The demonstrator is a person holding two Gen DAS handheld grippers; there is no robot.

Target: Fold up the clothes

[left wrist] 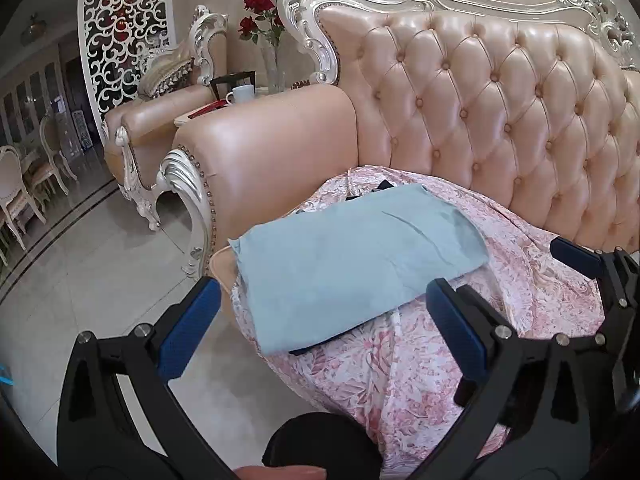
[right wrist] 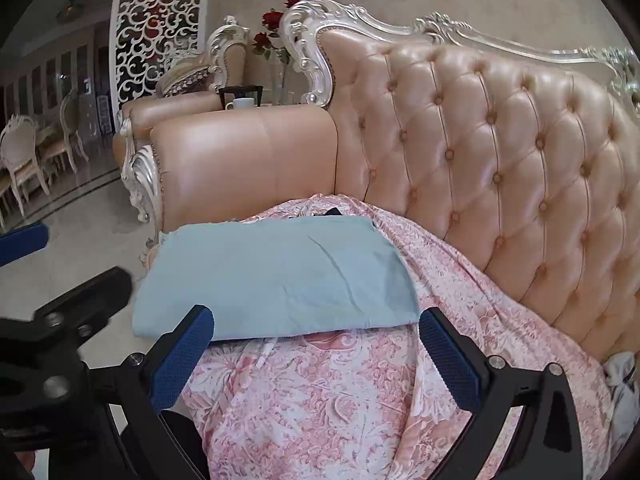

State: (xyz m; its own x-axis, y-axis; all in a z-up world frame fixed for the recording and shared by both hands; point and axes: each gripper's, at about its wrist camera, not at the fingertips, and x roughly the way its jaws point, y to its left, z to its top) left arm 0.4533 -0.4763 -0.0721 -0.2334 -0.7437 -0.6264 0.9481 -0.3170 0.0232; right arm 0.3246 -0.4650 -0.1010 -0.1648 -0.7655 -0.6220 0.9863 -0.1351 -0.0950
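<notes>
A folded light blue garment lies flat on a pink floral cloth that covers the sofa seat. A dark item peeks out from under the garment at its near edge and far edge. My left gripper hovers open just in front of the garment, holding nothing. My right gripper is also open and empty, its fingertips level with the garment's near edge. One blue finger of the right gripper shows at the right of the left wrist view. A finger of the left gripper shows at the left of the right wrist view.
The tufted pink sofa back rises behind the seat and its armrest stands to the left. Beyond are a side table with a white cup and roses, an armchair, and tiled floor. A white cloth lies far right.
</notes>
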